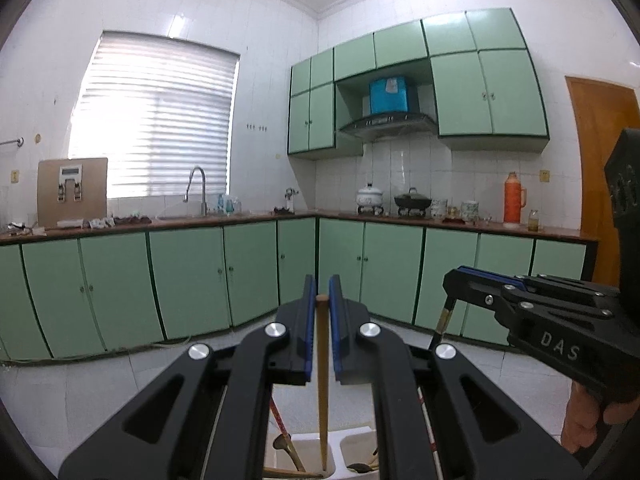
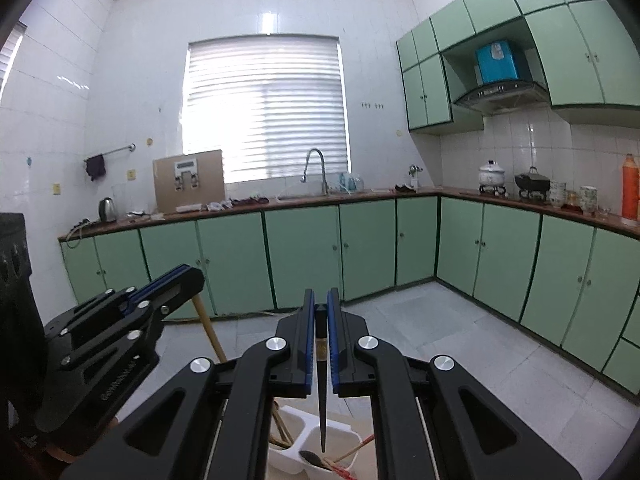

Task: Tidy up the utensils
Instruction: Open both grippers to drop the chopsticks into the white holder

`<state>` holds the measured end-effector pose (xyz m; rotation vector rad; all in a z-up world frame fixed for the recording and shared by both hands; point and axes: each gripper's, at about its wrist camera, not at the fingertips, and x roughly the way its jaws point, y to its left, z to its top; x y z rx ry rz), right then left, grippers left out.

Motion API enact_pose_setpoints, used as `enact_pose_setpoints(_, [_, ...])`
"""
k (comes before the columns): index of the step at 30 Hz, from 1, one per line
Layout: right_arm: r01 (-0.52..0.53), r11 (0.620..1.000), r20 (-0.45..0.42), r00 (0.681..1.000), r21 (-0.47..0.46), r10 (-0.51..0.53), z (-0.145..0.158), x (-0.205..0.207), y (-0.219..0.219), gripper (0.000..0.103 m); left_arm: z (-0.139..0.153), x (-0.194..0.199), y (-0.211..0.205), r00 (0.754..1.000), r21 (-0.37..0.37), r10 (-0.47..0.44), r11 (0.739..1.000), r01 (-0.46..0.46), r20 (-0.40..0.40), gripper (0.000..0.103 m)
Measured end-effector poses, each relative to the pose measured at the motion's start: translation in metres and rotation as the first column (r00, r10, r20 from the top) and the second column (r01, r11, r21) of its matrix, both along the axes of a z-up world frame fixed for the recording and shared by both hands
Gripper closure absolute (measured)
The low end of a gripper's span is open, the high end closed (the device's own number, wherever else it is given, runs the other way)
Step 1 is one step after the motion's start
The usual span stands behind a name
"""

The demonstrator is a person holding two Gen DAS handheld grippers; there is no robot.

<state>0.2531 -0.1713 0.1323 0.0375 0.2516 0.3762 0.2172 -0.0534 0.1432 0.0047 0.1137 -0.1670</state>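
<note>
Where spoons lean, a white two-compartment holder [image 2: 316, 446] below both clamped chopsticks

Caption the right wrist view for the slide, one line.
Right claw shut on a dark chopstick above the white utensil holder; left claw alongside grips a wooden chopstick.

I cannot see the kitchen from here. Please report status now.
Left tongs shut on brown chopstick. Right tongs shut on black chopstick. White divided holder below. Nothing in the way.
</note>
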Motion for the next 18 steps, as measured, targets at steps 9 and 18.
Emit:
enact_pose_setpoints(9, [0.003, 1.0, -0.073, 0.997, -0.018, -0.004, -0.051, 0.03, 0.004, 0.097, -0.052, 0.04, 0.011, 0.994, -0.008, 0.004, 1.0, -0.005, -0.109, 0.097])
enact_pose_setpoints(18, [-0.008, 1.0, -0.144, 0.99, -0.02, 0.005, -0.082, 0.038, 0.005, 0.097, -0.09, 0.059, 0.024, 0.98, 0.0, 0.014, 1.0, -0.014, -0.198, 0.097])
